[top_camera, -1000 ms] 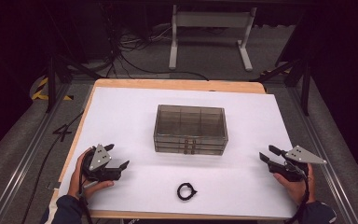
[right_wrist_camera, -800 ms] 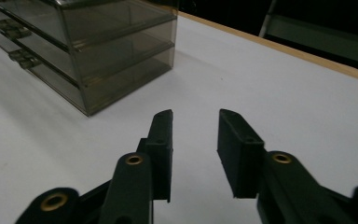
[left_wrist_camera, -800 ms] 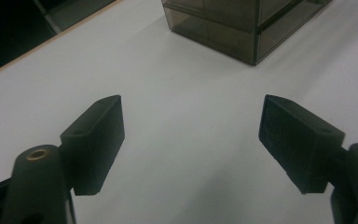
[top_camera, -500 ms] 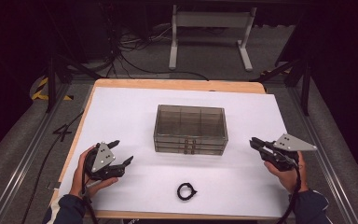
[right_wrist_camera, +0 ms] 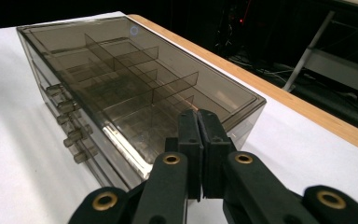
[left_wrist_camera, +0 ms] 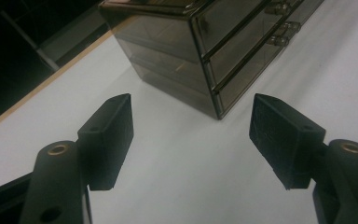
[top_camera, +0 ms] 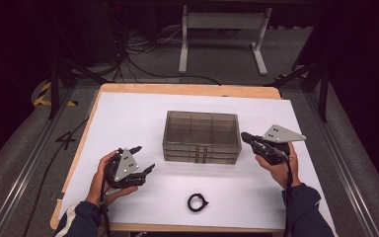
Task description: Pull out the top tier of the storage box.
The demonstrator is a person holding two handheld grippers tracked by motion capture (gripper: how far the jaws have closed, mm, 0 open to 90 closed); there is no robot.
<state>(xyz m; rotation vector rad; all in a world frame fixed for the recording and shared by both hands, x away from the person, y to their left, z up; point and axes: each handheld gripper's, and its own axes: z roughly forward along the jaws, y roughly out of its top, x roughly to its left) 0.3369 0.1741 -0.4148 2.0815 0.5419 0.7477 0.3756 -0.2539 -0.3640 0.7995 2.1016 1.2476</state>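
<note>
Smoked translucent plastic drawer box (top_camera: 202, 137) sits mid-desk (top_camera: 128, 113) on the white sheet, knobbed drawer fronts facing the person — handy for a pull. Right gripper (top_camera: 247, 138) hangs just beside the box's right end, jaws pressed together and empty, likely positioned to brace or nudge it. Left gripper (top_camera: 142, 159) rests near the front-left corner, jaws spread wide, nothing between them, aimed at the drawers. Box: rigid, glossy, divided top tray, small cylindrical knobs (right_wrist_camera: 70, 122). Black ring (top_camera: 197, 202) lies near the front edge, well apart.
</note>
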